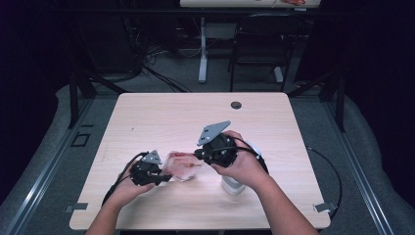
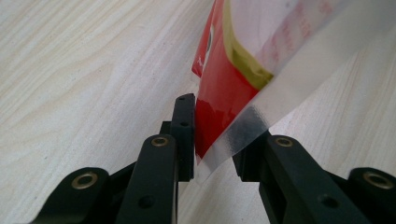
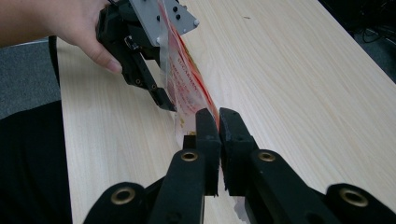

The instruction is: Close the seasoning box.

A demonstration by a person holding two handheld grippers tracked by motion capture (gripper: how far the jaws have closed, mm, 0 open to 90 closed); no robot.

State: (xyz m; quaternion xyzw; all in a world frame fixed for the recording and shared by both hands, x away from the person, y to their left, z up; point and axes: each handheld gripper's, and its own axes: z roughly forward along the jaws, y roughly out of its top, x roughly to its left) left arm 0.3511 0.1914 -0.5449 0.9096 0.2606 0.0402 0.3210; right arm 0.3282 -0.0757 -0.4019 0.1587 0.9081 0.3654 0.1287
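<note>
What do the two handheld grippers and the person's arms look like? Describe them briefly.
Both are black. The left gripper has a small grey three-cornered plate and a black cable looping back along the forearm. The right gripper has a larger grey plate with small holes and a black cable. Its fingers are flat black bars on linkages with brass-coloured pivot bushings. The forearms are bare, with no sleeves showing.

red print on clear bag (image 3: 184,88) — too blurred to read
</note>
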